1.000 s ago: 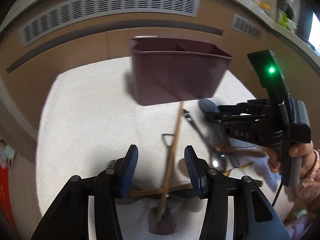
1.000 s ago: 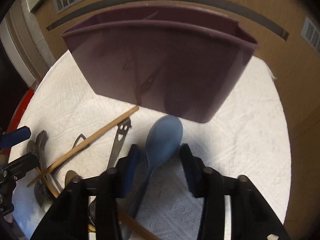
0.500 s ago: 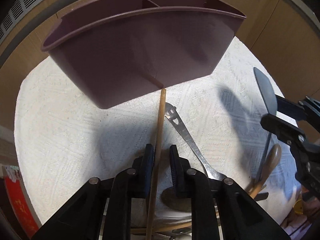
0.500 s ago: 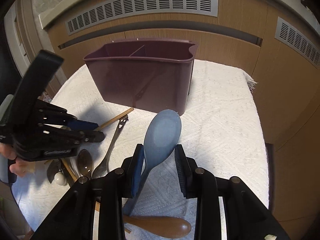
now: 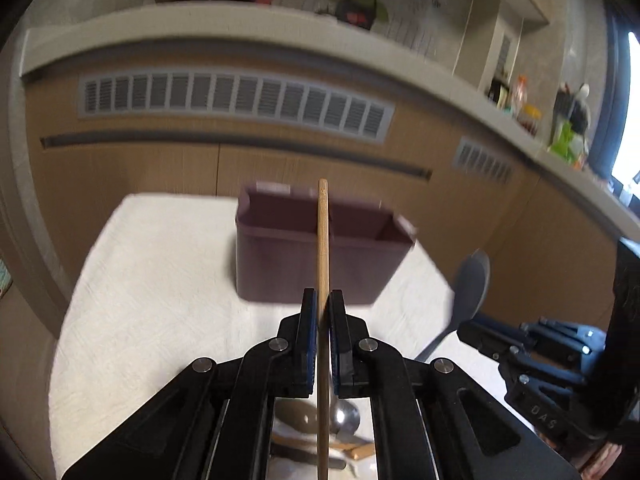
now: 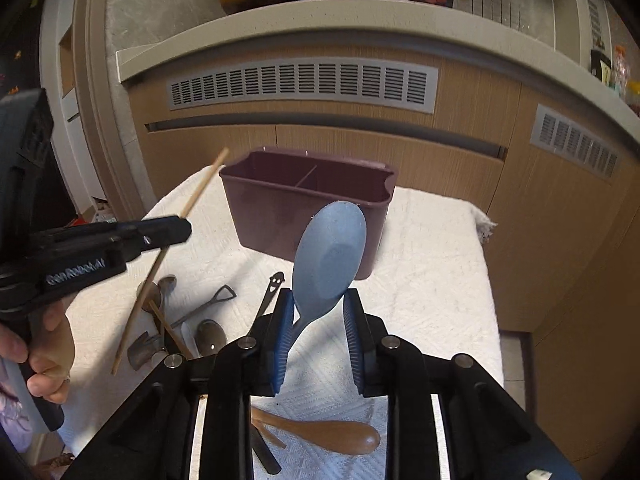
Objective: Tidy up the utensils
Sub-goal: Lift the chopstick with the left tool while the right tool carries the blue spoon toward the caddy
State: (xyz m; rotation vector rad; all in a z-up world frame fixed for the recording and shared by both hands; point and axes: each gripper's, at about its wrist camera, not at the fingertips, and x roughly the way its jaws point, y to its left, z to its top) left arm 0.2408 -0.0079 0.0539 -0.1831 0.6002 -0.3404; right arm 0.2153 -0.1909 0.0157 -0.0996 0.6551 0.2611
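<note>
Utensils gripped in both tongs

Left view: left tongs [image 5: 324, 312] pinch a chopstick [image 5: 322, 240], jaws nearly closed; bin [image 5: 280, 256] lies ahead.

Right view: right tongs [image 6: 318, 320], partly spread, clamp a blue spoon [image 6: 330, 254]; spare utensils [image 6: 188, 320] lie left.

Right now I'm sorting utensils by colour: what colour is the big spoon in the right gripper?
Pale blue spoon, held in the right gripper; clearest in the right wrist view.

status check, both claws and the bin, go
Left claw shut on chopstick, lifted. Right claw holds blue spoon, raised. Bin ahead, open, path clear.
</note>
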